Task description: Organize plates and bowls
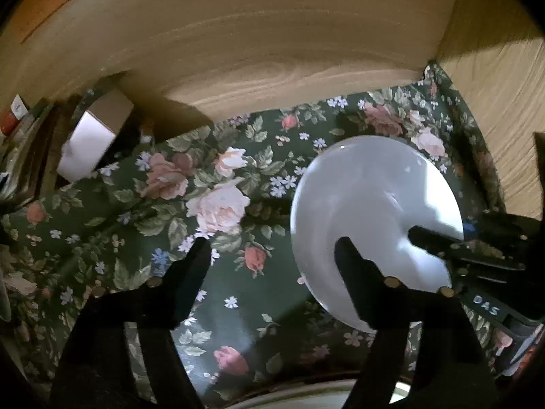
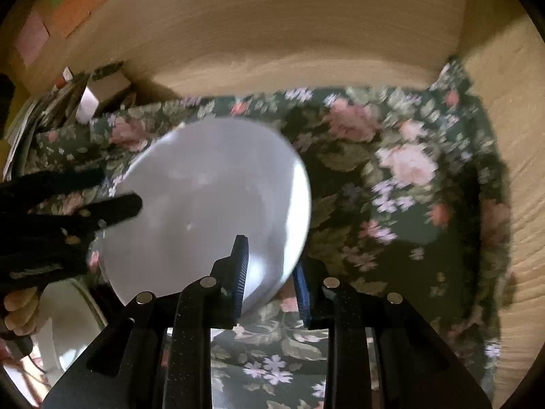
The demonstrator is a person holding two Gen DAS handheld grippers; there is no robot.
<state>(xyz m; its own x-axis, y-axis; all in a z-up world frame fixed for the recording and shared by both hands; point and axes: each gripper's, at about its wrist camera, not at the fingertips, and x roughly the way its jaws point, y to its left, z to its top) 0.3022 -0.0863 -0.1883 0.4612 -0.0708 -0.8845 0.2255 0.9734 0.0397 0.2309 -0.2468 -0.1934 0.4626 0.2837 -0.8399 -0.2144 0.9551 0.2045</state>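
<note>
Right wrist view: right gripper [image 2: 269,279] is clamped on the white plate's [image 2: 204,211] lower right rim.
Left gripper [image 1: 272,262]: held apart, beside the plate [image 1: 374,204], nothing gripped.
Plate position: tilted above the floral cloth [image 2: 391,170], centre frame.
Advice: plate should be lowered level, grip kept firm.

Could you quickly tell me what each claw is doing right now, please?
Left claw: open, holding nothing.
Right claw: closed on the rim of the white plate.

A table covered by a dark green floral cloth [image 1: 218,204] stands against wooden walls [image 1: 272,51]. At its far left corner lies a small box [image 1: 92,143] beside a cluttered stack [image 2: 37,116].
</note>
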